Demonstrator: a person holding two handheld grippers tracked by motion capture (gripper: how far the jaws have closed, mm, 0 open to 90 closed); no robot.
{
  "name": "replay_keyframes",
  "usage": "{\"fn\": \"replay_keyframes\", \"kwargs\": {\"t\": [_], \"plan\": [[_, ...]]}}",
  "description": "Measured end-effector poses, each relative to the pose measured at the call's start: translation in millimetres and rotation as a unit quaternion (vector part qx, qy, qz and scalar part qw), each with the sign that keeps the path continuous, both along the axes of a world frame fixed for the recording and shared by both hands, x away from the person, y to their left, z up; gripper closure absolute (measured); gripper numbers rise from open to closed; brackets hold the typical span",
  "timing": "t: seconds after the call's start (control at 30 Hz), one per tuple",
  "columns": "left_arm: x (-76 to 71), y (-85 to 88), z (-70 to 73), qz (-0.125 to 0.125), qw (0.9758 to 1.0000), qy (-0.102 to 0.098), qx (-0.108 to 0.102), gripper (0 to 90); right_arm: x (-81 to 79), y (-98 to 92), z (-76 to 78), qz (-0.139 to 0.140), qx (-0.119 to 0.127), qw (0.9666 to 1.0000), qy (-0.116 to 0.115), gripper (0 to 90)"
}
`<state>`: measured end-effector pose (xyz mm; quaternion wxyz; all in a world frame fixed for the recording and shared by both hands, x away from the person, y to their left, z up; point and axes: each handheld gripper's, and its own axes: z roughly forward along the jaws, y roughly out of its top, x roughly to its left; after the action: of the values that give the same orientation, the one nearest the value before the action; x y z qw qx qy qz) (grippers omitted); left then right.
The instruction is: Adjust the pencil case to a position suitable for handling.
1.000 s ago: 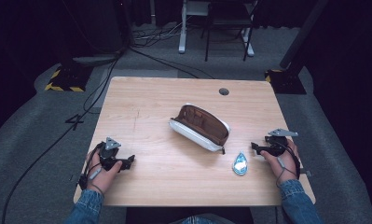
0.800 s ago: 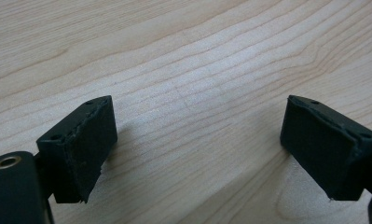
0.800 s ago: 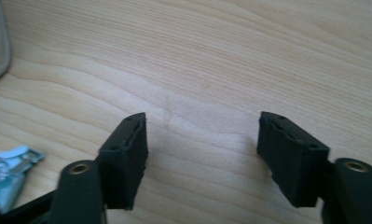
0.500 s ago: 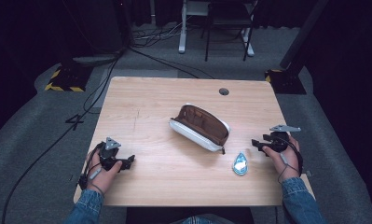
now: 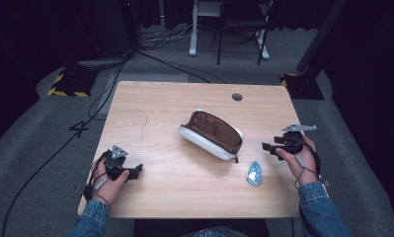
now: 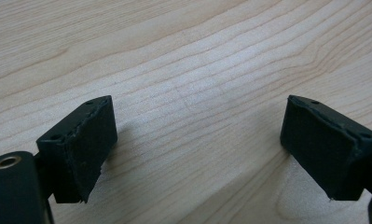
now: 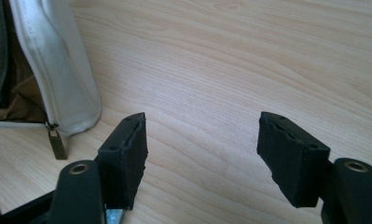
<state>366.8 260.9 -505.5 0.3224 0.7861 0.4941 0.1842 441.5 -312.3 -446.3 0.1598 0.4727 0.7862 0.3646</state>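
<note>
From the high view I see my left tool (image 5: 135, 170) resting low near the left front corner of the desk (image 5: 160, 108), and my right tool (image 5: 267, 147) lifted a little above the right side. The open pouch (image 5: 212, 134), white outside and brown inside, lies slanted in the middle of the desk, and the small blue teardrop item (image 5: 254, 173) lies flat near the front, between the pouch and my right hand (image 5: 300, 158), apart from both. In the left gripper view my left tool (image 6: 197, 144) is released, the jaws spread wide over bare wood, nothing between them. In the right gripper view my right tool (image 7: 202, 154) has just closed a little, yet it is also released, only wood between the jaws; the white end of the pouch (image 7: 58, 70) with its zipper pull (image 7: 58, 143) is beside the left jaw, and a bit of the teardrop item (image 7: 113, 216) peeks from under that jaw. The risk, I think, is that this flat, thin item gives the jaws little to pinch, so they may scrape the wood and push it away, or the left jaw may catch the zipper pull and drag the pouch.
</note>
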Motion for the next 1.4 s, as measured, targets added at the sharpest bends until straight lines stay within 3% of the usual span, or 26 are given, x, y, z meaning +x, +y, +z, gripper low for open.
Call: {"fn": "replay_keyframes", "kwargs": {"t": [0.47, 0.77, 1.07, 1.4], "plan": [[-1.6, 0.3, 0.0, 0.000, 1.0000, 0.000, 0.000, 10.9, 5.9, 25.1, 20.7, 0.033, 0.006, 0.9994, 0.001, 33.8], [-1.6, 0.3, 0.0, 0.000, 1.0000, -0.001, 0.000, 10.9, 12.9, 58.5, 30.3, 0.080, 0.023, 0.9965, 0.011, 33.1], [-1.3, 0.1, 0.0, -0.001, 1.0000, 0.000, 0.000, 10.7, 26.4, 85.7, 30.6, 0.099, 0.006, 0.9948, 0.026, 32.3], [-1.3, 0.1, 0.0, -0.001, 1.0000, 0.000, 0.000, 10.7, 44.8, 114.9, 16.7, 0.123, -0.027, 0.9913, 0.038, 32.6]]}}
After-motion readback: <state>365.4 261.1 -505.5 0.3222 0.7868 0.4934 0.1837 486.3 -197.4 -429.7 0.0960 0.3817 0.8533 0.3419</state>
